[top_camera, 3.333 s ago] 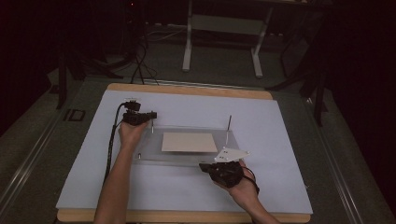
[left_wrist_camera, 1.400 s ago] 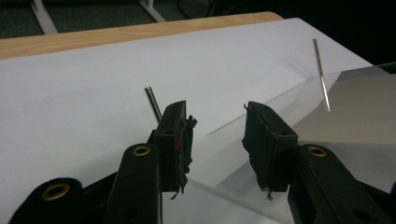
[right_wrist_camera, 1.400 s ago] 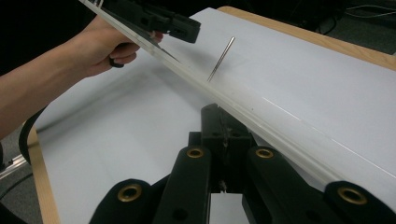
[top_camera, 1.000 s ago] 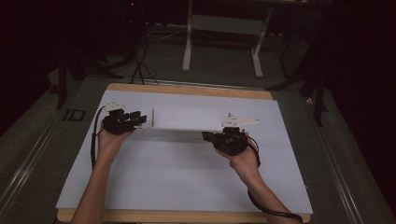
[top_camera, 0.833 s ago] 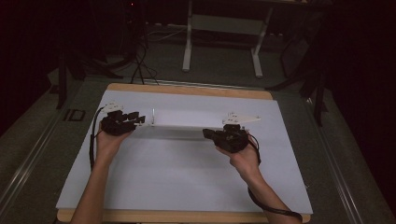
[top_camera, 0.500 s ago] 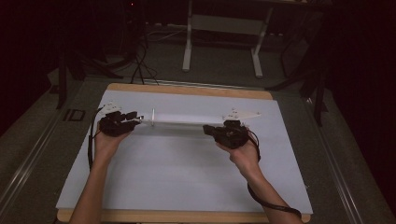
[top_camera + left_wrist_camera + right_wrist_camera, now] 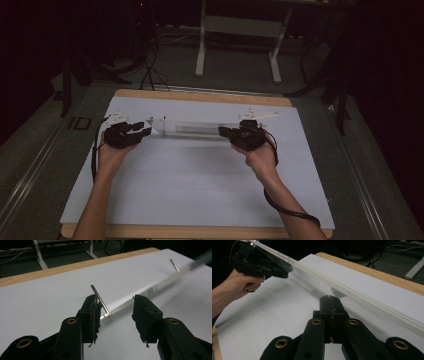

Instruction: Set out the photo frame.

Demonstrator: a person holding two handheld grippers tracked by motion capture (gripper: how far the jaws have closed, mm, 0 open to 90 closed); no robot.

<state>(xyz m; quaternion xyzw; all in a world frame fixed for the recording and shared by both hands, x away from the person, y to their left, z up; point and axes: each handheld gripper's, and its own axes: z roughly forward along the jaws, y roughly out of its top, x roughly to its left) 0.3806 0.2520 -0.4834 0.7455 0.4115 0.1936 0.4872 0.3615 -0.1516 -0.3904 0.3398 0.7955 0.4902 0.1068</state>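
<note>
A clear panel (image 7: 192,128) spans mid-frame above the counter (image 7: 200,200). The right gripper (image 7: 329,298) has its fingers clamped on the panel's edge — the left gripper (image 7: 115,305) has its fingers apart.

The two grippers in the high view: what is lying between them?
In the high view, a clear plastic panel spans from the left gripper to the right gripper, above the white sheet.

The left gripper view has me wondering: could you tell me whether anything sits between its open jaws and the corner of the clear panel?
Nothing visible does. The left gripper stands open, with the corner of the clear panel and its metal pin just ahead, near one jaw. Only white table sheet lies around them.
</note>
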